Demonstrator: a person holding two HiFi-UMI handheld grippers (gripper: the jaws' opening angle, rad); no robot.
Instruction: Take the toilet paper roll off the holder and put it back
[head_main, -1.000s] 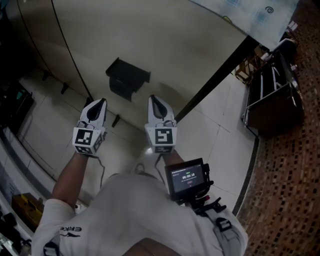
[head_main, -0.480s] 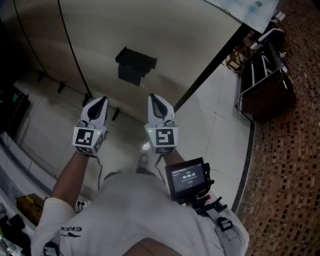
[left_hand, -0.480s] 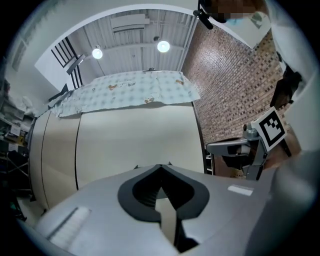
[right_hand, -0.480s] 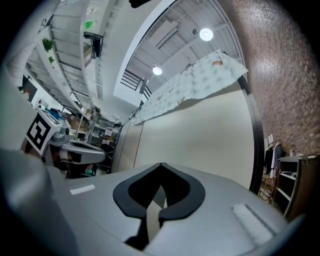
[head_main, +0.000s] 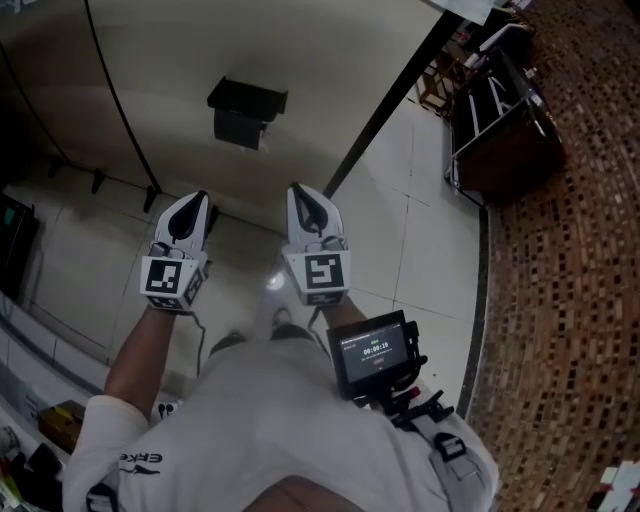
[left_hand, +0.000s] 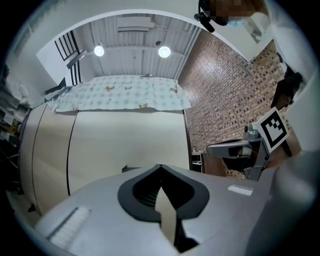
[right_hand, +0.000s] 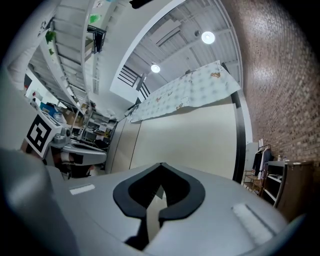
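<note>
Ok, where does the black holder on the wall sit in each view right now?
Head view: the black holder is upper left of centre, mounted on the beige partition.
Left gripper view: only a dark sliver of it shows, low and left of centre, peeking over the left hand-held gripper.
Right gripper view: not in it.
Shared landmark: the partition's black edge strip.

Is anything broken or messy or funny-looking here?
Nothing stands out. The black holder hangs whole on the beige wall, though it is too dark to spot a roll. The left claw and right claw are shut and empty.
</note>
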